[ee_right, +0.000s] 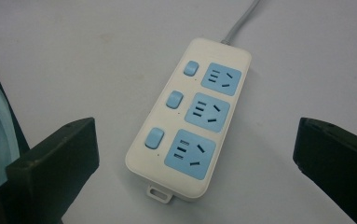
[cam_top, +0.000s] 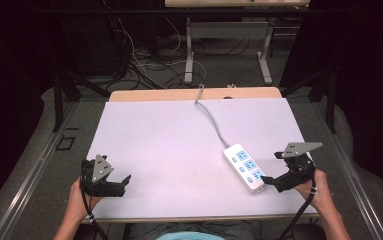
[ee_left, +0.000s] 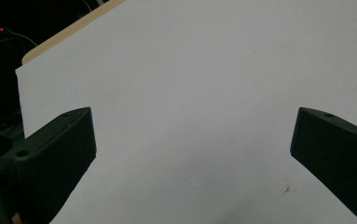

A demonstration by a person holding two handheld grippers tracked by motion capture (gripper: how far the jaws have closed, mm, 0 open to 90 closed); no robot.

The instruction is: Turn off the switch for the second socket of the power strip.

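White three-socket power strip with blue outlets is laid near the table's right front edge, just ahead of the right gripper, jaws spread. Left gripper, jaws likewise parted, is held over bare white surface, well apart. A grey cable is run toward the far edge.

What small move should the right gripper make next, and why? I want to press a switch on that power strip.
Probably ease the right gripper forward and shut it to a tip: its jaws stand wide open, short of the power strip, whose nearest switch lies just ahead, untouched. The left gripper waits open over bare table.
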